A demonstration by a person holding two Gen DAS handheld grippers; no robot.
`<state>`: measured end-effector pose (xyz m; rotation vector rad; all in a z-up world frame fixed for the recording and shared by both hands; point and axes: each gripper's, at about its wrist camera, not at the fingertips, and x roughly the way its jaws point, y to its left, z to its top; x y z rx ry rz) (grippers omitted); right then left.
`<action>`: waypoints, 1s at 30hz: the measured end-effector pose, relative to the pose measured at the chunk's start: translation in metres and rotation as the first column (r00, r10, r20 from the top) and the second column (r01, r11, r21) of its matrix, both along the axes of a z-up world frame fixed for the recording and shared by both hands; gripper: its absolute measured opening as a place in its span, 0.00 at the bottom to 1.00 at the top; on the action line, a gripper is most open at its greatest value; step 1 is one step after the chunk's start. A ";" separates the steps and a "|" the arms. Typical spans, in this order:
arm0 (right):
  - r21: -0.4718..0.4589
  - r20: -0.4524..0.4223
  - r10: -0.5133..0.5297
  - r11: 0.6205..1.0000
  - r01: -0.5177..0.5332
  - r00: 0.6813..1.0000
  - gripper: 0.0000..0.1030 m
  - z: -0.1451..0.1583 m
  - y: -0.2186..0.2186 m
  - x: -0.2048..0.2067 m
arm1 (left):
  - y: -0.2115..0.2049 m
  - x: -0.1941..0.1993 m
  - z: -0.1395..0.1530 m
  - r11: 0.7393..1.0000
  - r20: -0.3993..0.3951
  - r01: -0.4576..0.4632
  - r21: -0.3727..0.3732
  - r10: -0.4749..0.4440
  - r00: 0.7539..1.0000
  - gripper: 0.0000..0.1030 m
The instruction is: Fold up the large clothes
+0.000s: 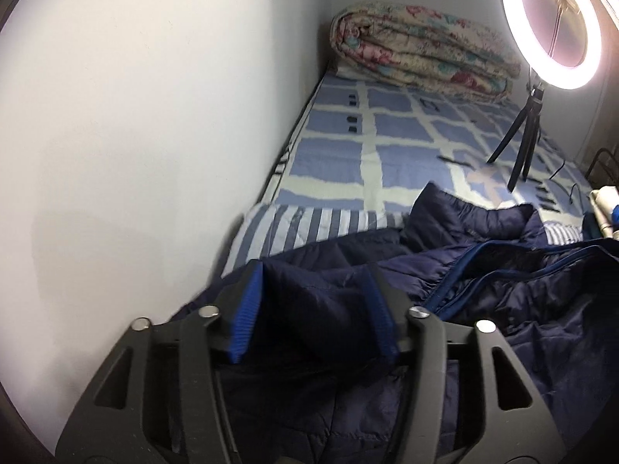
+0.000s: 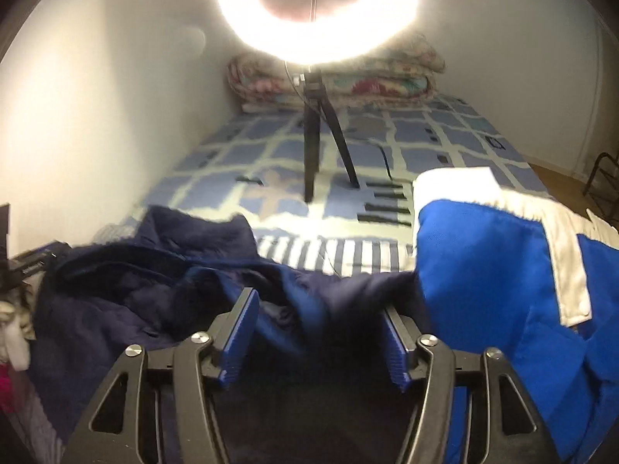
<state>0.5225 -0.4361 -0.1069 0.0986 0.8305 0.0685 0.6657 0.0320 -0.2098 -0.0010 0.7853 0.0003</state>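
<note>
The navy quilted jacket (image 1: 483, 282) is lying rumpled across the near end of the bed (image 1: 336, 147), its blue-trimmed zip edge running open toward the right. The left gripper (image 1: 315, 301) is hovering over a raised fold of the jacket, jaws standing well apart; fabric is sitting between the pads, but they are not pressing on it. The right gripper (image 2: 319, 332) is likewise standing open over the jacket's blue lining, gripping nothing. A bright blue and white garment (image 2: 499, 270) is crowding the jacket's right side. Recommendation: close each gripper on a single outer edge, not bunched layers, and keep clear of the ring light tripod (image 2: 317, 143).
</note>
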 end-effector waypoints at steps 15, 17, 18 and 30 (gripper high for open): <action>-0.054 -0.021 0.185 0.981 -0.186 0.982 0.31 -0.017 0.045 -0.023 | -0.060 -0.026 -0.020 0.948 -0.035 0.253 0.190 -0.251 0.967 0.40; -0.140 -0.038 0.175 0.974 -0.179 0.984 0.31 -0.030 0.054 -0.010 | -0.063 -0.008 -0.034 0.941 -0.043 0.217 0.258 -0.213 0.976 0.40; -0.209 -0.042 0.142 0.967 -0.148 0.989 0.31 -0.039 0.057 0.001 | -0.063 0.004 -0.040 0.942 -0.050 0.201 0.269 -0.194 0.980 0.40; -0.351 -0.151 -0.014 0.936 -0.040 0.988 0.32 -0.071 0.048 0.047 | -0.071 0.056 -0.067 0.896 -0.042 0.057 0.441 -0.042 0.998 0.40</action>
